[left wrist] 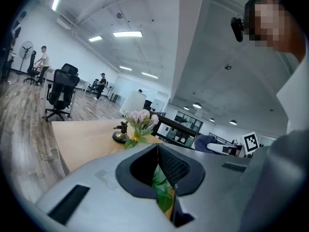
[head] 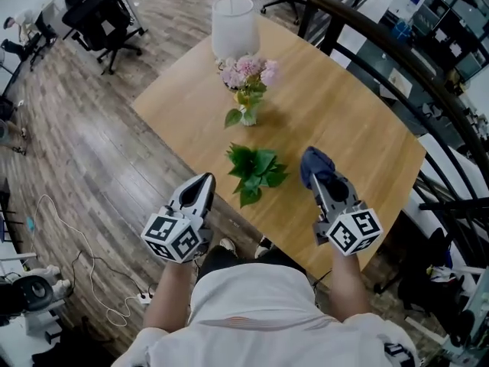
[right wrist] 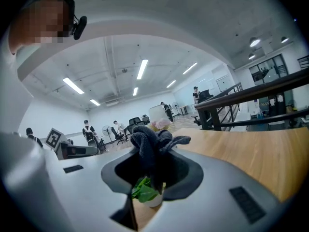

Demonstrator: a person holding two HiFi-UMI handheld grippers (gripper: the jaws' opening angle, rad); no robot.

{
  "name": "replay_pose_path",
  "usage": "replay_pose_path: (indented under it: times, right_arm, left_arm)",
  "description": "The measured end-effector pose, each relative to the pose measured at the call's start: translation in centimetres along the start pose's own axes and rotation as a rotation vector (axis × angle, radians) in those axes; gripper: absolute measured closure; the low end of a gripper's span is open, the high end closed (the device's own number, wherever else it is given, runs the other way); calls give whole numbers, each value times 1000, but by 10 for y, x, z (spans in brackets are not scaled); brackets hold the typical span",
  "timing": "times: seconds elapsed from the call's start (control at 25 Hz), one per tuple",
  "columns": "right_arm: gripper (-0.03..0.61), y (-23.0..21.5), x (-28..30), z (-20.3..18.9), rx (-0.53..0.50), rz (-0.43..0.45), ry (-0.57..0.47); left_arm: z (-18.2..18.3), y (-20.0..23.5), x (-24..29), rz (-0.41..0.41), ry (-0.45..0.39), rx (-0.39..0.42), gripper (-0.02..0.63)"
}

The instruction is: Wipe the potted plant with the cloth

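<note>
The potted plant [head: 256, 173], small with broad green leaves, stands near the front edge of the wooden table [head: 344, 105]. Left of it, my left gripper [head: 207, 179] hangs over the table's edge, shut with nothing in it. In the left gripper view the jaws [left wrist: 157, 149] meet, with plant leaves [left wrist: 162, 190] showing just beyond. To the plant's right, my right gripper [head: 316, 180] is shut on a bunched dark blue cloth [head: 315, 164]. In the right gripper view the cloth [right wrist: 148, 141] sticks up from between the jaws, above the plant [right wrist: 144, 191].
A glass vase of pink flowers [head: 246, 82] stands behind the plant, and a white cylinder [head: 232, 23] at the table's far corner. A black railing [head: 397, 67] runs along the right. Office chairs [head: 99, 14] and floor cables [head: 76, 251] lie to the left.
</note>
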State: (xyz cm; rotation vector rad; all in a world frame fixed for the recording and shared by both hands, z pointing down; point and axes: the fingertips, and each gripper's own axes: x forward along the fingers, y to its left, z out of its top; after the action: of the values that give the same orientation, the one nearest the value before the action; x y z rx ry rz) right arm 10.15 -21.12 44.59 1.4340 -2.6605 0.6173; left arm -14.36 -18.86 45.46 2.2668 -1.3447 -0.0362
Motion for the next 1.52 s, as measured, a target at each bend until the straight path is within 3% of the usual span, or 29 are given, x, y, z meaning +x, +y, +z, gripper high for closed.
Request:
replay_pose_path:
  times: [0.24,0.44,0.52,0.64,0.68,0.88,1.0,1.24,1.36,1.52]
  right_arm:
    - [428,-22,16,4,21,21,12]
    - [428,-15,28,-15,54,-18,42]
    - [428,-6,33,-19,60,-36,45]
    - [428,8,38,-26,58,-59,56]
    - [428,12,40,-29,58,-71,63]
    - [428,24,42,-40,60,-136,96]
    - [428,28,40,-43,61,-166,108]
    - [428,41,42,-59,82,-156,137]
    - [428,56,46,-71,113,-119,164]
    - [428,84,61,-93,180,-14,218]
  left_arm:
    - [-16,15,23,41,58,-25,597]
    - [-44,43,39,-19,143,-117,595]
    - [-61,56,46,-56,200,-174,588]
    - [-96,76,55,-116,294,-356,478]
    - [-110,81,59,-133,331,-412,471]
    - [-172,80,80,-228,500,-465,471]
    - [-172,66,91,-306,497,-568,471]
    - [-168,56,109,-365,505,-631,471]
    - [-173,52,115,-367,535,-630,471]
    - [-181,45,120,-371,554,-688,468]
